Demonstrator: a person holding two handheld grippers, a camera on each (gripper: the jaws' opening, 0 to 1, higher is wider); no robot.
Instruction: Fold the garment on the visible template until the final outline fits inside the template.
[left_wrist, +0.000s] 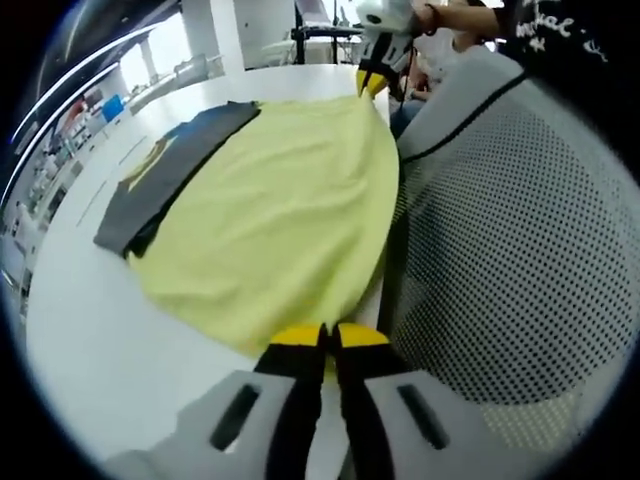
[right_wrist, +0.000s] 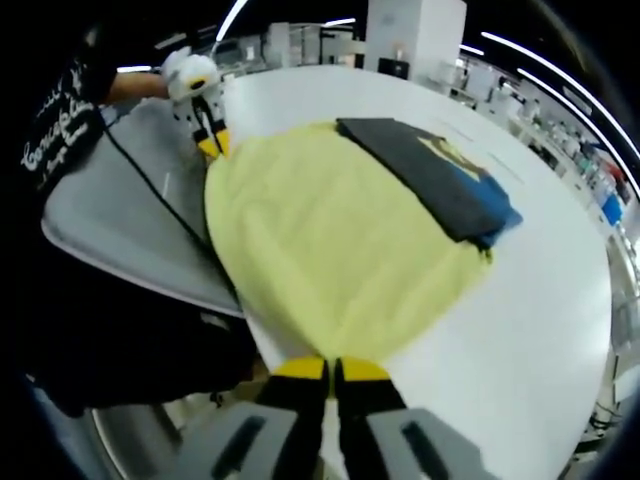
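Yellow garment (left_wrist: 290, 210) mid-frame on white table (left_wrist: 90, 330), dark folded cloth (left_wrist: 170, 170) upper left; left gripper (left_wrist: 325, 335) & right gripper (right_wrist: 330, 368) both pinched onto near-edge corners; looks thin, floppy fabric, so prob. lift evenly by corners.

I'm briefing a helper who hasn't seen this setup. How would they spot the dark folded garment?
Start at the white table, then find the big yellow garment spread on it. The dark folded garment lies along that cloth's far edge from the person, the only dark grey piece, with blue and yellow showing.
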